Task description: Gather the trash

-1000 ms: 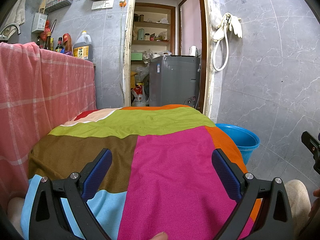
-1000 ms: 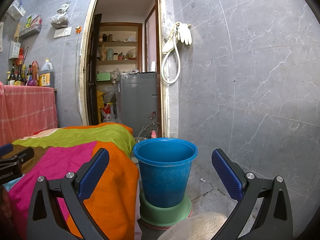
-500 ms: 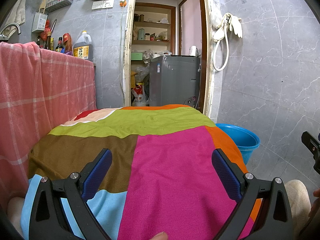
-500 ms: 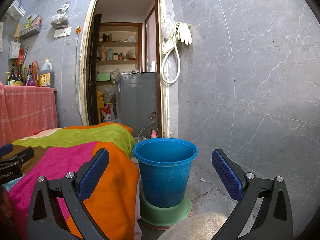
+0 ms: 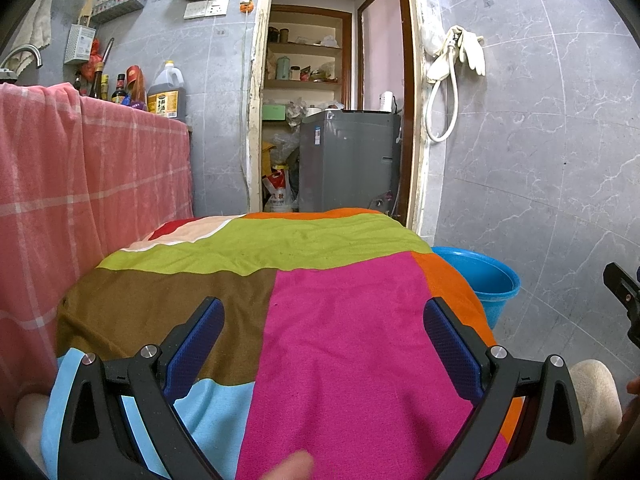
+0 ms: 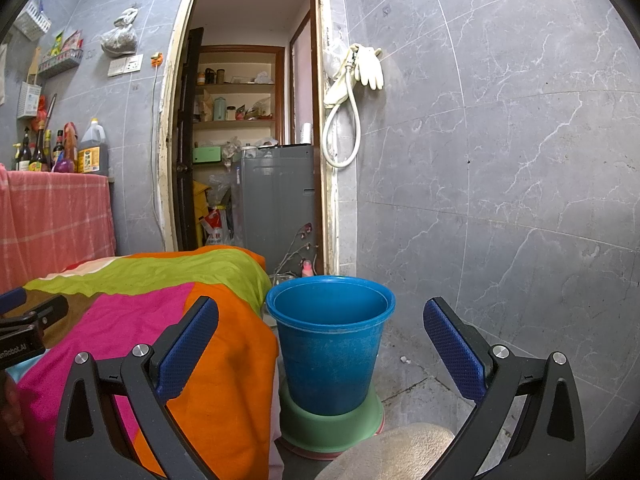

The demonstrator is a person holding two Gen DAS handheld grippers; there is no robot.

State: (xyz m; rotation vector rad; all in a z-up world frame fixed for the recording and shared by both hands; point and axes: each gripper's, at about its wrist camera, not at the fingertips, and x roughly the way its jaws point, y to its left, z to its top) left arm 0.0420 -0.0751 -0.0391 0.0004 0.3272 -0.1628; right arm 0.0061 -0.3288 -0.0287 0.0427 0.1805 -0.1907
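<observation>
A blue plastic bin (image 6: 331, 340) stands on a green base on the floor, right of a table under a patchwork cloth (image 5: 320, 320). My right gripper (image 6: 320, 324) is open and empty, its blue pads either side of the bin, a little nearer the camera. In the left wrist view the bin (image 5: 486, 280) peeks out past the table's right edge. My left gripper (image 5: 320, 324) hovers open over the pink and brown patches, holding nothing. No trash shows on the cloth. A small white scrap (image 6: 404, 359) lies on the floor right of the bin.
A pink checked cloth (image 5: 80, 184) covers a counter at left, with bottles (image 5: 164, 92) on top. A doorway behind the table opens to a grey appliance (image 5: 348, 160) and shelves. Grey tiled wall with a hose and gloves (image 6: 356, 76) runs along the right. A beige slipper (image 6: 392, 452) sits near.
</observation>
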